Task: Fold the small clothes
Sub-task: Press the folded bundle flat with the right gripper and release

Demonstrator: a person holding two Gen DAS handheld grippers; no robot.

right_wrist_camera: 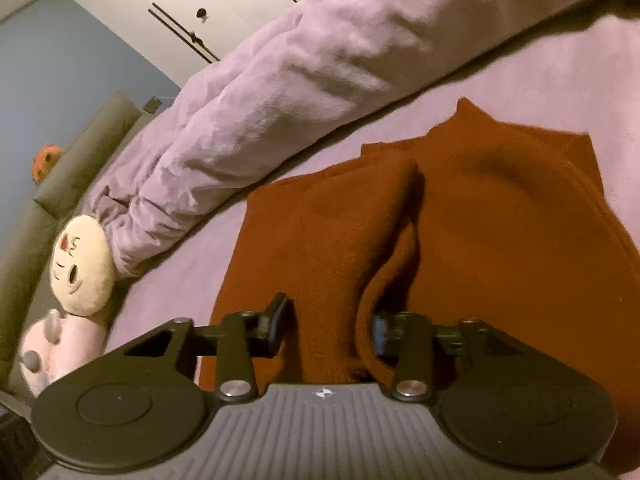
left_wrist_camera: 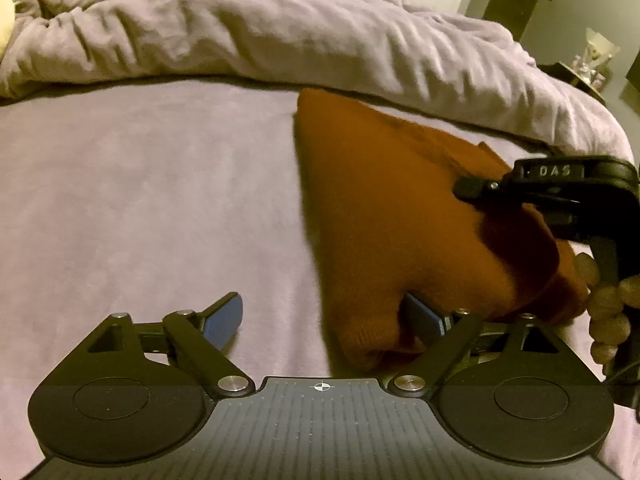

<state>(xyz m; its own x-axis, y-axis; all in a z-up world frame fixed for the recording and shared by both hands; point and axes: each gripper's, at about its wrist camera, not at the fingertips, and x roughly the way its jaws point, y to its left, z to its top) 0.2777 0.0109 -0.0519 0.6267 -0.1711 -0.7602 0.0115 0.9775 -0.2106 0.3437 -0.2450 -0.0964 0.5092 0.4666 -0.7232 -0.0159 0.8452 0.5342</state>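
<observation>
1. Left gripper (left_wrist_camera: 322, 322) stands wide open, one blue pad bare over the sheet, the other tucked under the rust-orange sweater's (left_wrist_camera: 384, 216) near edge.
2. Right gripper (right_wrist_camera: 330, 328) is parted too, a raised sweater (right_wrist_camera: 460, 216) fold between its fingers.
3. Ahead, the sweater lies on the lilac bedsheet (left_wrist_camera: 140, 184).
4. Beyond, a bunched duvet (right_wrist_camera: 288, 72); far left, a plush toy (right_wrist_camera: 80, 268).

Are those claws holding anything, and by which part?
Both claws look open around bunched folds of the rust-orange garment: left claw at its near edge, right claw likewise. Neither has clamped it.
</observation>
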